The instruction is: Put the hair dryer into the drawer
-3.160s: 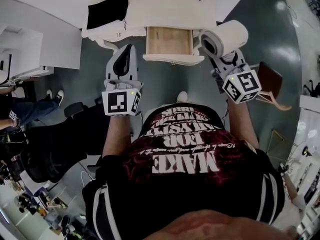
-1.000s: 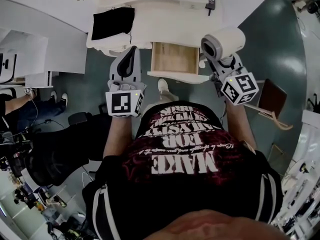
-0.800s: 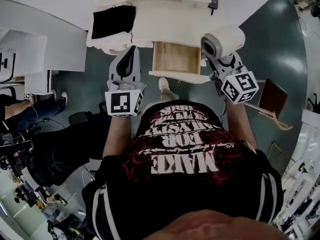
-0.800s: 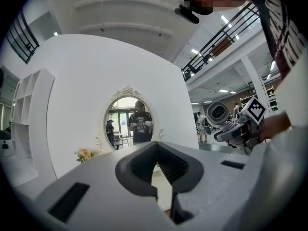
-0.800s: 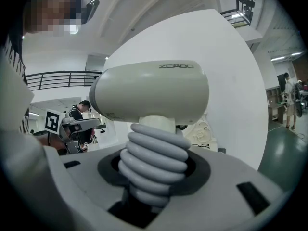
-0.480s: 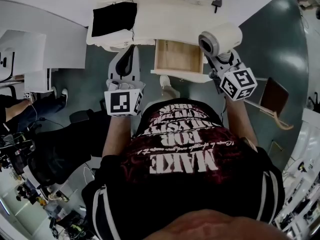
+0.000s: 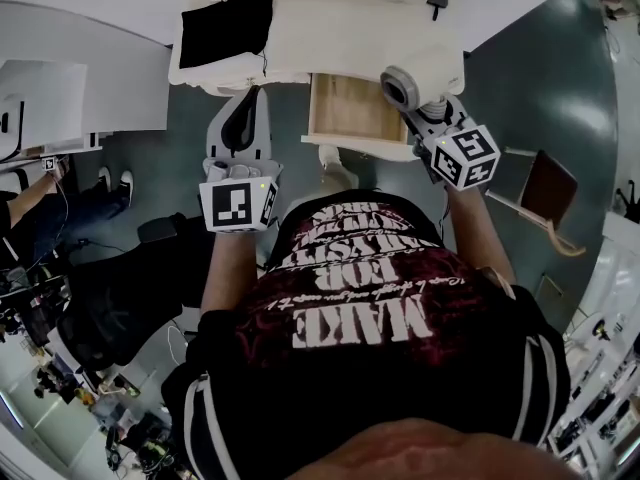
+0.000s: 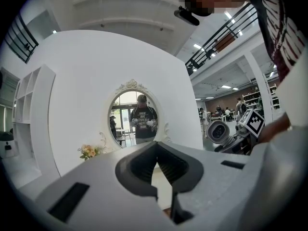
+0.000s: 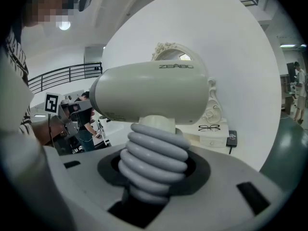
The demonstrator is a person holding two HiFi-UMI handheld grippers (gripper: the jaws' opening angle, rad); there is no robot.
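Observation:
In the head view the cream hair dryer (image 7: 400, 88) hangs over the right edge of the open wooden drawer (image 7: 340, 103) of the white dressing table (image 7: 330, 33). My right gripper (image 7: 425, 118) is shut on its grey ribbed handle (image 9: 151, 162), with the cream barrel (image 9: 154, 93) lying crosswise above the jaws. My left gripper (image 7: 248, 98) is held level in front of the table, left of the drawer, shut with nothing in it. In the left gripper view its tips (image 8: 156, 146) meet, and the hair dryer (image 8: 219, 131) shows off to the right.
A black cloth (image 7: 225, 30) lies on the table's left part. Glasses (image 9: 209, 127) and a dark phone (image 9: 232, 137) sit at the table's back by the oval mirror (image 8: 132, 112). Flowers (image 8: 89, 151) stand at the left. A brown chair (image 7: 550, 183) is on the right.
My right gripper has carried the hair dryer down and leftward, from beside the drawer's right end to over its right edge. The left gripper has shifted only slightly.

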